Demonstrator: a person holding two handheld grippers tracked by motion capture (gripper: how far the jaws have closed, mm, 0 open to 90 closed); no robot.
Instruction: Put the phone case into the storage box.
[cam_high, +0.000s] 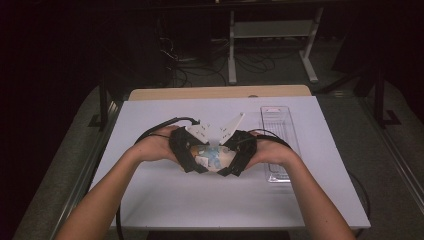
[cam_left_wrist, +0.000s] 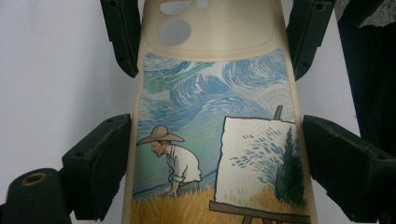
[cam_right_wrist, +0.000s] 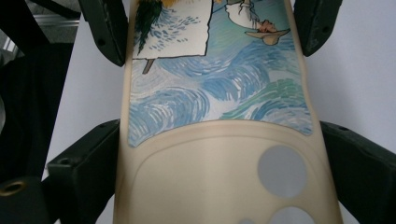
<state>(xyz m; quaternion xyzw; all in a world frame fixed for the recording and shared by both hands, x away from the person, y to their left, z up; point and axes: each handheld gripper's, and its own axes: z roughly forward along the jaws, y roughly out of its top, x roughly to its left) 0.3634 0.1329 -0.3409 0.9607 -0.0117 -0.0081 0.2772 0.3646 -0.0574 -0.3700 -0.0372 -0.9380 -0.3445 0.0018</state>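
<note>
High view first: both of the person's forearms come in from the bottom and meet over the middle of the white table (cam_high: 165, 200), and between the two hands sits a phone case (cam_high: 212, 159) with a painted back. The left gripper (cam_high: 192, 162) closes in on it from the left, the right gripper (cam_high: 231, 165) from the right, each at one end of the case. Just beyond the right hand lies a clear plastic tray (cam_high: 276, 120), lengthwise on the table.

Left gripper view now: the case (cam_left_wrist: 219, 140) runs straight up between the two black jaws, cream rim, swirling blue sky, a figure in a straw hat beside an easel. The jaws sit against both long edges, clamped on the case's wide body. Farther up, the other gripper's jaws flank the camera-cutout end.

Right gripper view: same case (cam_right_wrist: 219, 154), picture upside down here, the round camera holes close to the lens. These jaws too press on both cream edges, gripping the cutout end, while the left gripper's pair holds the far end
</note>
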